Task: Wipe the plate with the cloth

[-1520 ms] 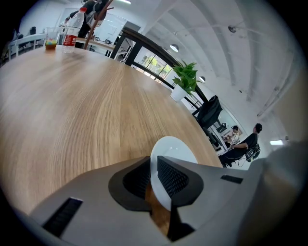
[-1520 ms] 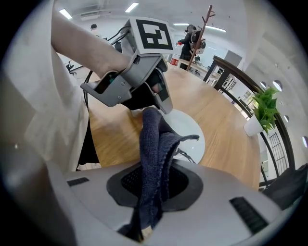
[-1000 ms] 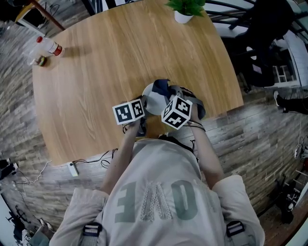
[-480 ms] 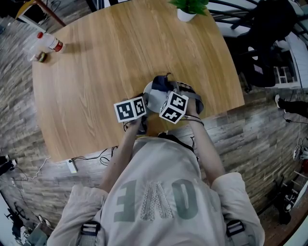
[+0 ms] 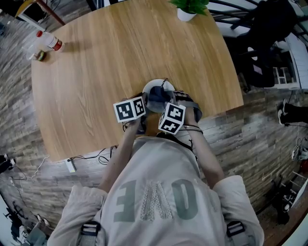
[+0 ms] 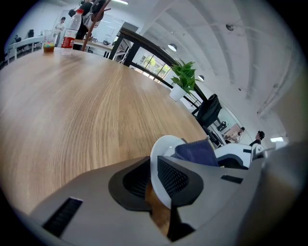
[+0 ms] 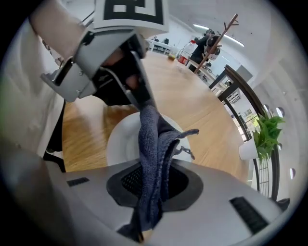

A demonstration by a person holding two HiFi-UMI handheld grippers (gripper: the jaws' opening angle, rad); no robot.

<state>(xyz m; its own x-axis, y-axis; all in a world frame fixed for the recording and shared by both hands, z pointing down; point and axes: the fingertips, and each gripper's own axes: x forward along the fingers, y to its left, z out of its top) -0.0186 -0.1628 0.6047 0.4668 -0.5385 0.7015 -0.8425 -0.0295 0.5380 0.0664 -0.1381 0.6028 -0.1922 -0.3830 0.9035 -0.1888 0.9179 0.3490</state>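
**Head view.** The plate (image 5: 153, 87) sits near the edge of the table (image 5: 96, 72) closest to the person, with both tools on it. The dark blue cloth (image 5: 159, 98) lies over the middle of the plate. White rim shows on the far and left sides. Judgement: wiping is under way. No dirt or streaks are visible, so I cannot tell how much of the surface is done. The left gripper (image 5: 143, 104) meets the plate's left rim, and the right gripper (image 5: 161, 102) comes down onto the cloth. A bottle (image 5: 48, 45) and a potted plant (image 5: 185, 10) stand well apart and play no part.

**Left gripper view.** The jaws are nearly together, clamped on the thin white rim, one pad on each face. The plate stands edge-on between them. I cannot tell whether it rests on the table or is lifted. The cloth shows just behind the rim.

**Right gripper view.** The jaws are pinched on a bunched fold of the cloth, which runs out from between the pads and drapes onto the plate face. Contact looks likely, but the fabric hides the exact spot. The left gripper is visible at the far rim.
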